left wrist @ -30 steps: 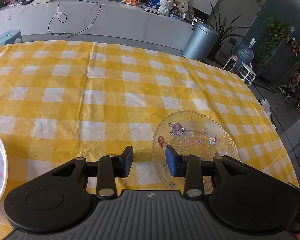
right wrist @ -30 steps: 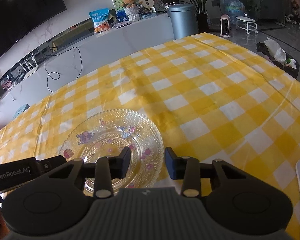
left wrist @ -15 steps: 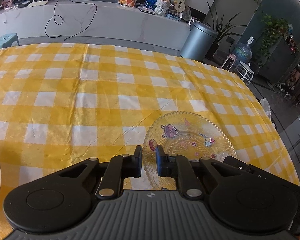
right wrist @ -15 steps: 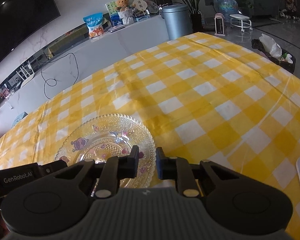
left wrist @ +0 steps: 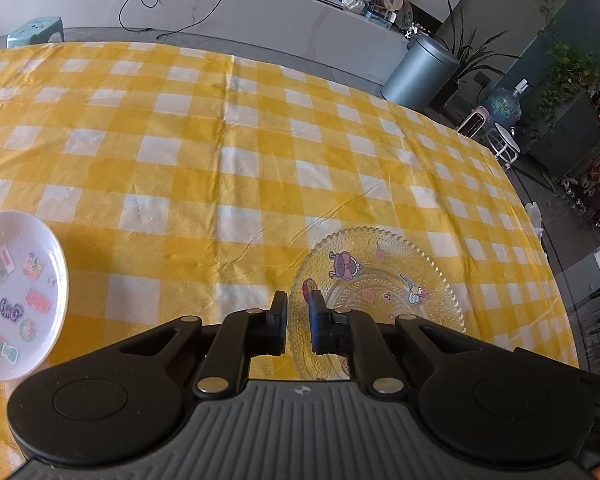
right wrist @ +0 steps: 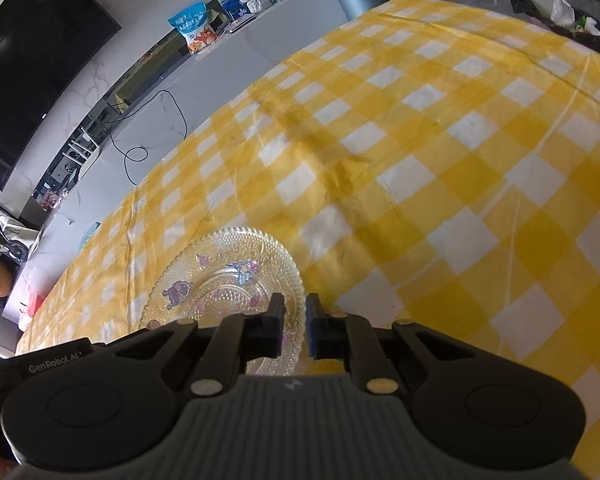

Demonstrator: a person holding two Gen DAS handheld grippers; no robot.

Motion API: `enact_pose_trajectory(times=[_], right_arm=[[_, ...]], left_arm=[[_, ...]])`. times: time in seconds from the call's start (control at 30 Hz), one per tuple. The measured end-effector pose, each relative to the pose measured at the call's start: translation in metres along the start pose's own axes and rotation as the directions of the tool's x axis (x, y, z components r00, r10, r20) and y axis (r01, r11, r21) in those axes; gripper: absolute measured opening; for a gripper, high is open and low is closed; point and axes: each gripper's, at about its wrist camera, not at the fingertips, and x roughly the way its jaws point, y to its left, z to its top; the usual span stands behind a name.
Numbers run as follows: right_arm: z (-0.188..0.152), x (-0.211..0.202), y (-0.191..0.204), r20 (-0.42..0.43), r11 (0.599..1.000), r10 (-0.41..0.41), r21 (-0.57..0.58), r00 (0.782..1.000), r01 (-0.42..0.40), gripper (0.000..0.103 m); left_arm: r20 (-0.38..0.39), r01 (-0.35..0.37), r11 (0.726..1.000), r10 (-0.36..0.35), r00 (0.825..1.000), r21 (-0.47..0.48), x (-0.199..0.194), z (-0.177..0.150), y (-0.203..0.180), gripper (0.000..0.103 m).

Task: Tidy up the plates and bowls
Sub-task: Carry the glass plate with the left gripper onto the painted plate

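A clear glass plate [left wrist: 380, 280] with cartoon stickers lies flat on the yellow checked tablecloth [left wrist: 220, 160]. My left gripper [left wrist: 298, 304] hovers over its left rim. The jaws are closing to a narrow gap, with nothing between the pads. My right gripper [right wrist: 294, 306] hovers over the right rim of the same glass plate [right wrist: 220, 272]. Its jaws are closing too, also to a narrow empty gap. A white plate [left wrist: 20, 296] with colourful stickers sits at the table's left.
The left gripper's body [right wrist: 52, 364] shows at the lower left of the right wrist view. Beyond the table's far edge stand a long grey counter [left wrist: 260, 20] and a metal bin [left wrist: 420, 76]. The floor on the right holds stools and plants.
Both grippers' jaws have narrowed from wide apart to a slim gap. The left view has shifted, bringing more of the white plate into sight. The right view has rolled a little.
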Motion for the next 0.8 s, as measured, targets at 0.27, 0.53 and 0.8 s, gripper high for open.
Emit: enact_pose_trajectory(times=[0.27, 0.53, 0.8], right_arm=[[-0.015, -0.017, -0.001, -0.039, 0.998, 0.041, 0.041, 0.998, -0.04, 0.006], [-0.047, -0.044, 0.004, -0.066, 0.997, 0.069, 0.043, 0.995, -0.066, 0.006], [-0.088, -0.073, 0.024, -0.09, 0.994, 0.104, -0.009, 0.991, -0.105, 0.006]], left_arm=[[0.006, 0.014, 0.999, -0.014, 1.0, -0.037, -0.025, -0.011, 0.009, 0.007], [0.029, -0.013, 0.998, 0.015, 0.999, -0.061, -0.066, -0.043, 0.02, 0.007], [0.07, -0.074, 0.992, 0.081, 0.994, -0.101, -0.116, -0.079, 0.037, 0.007]])
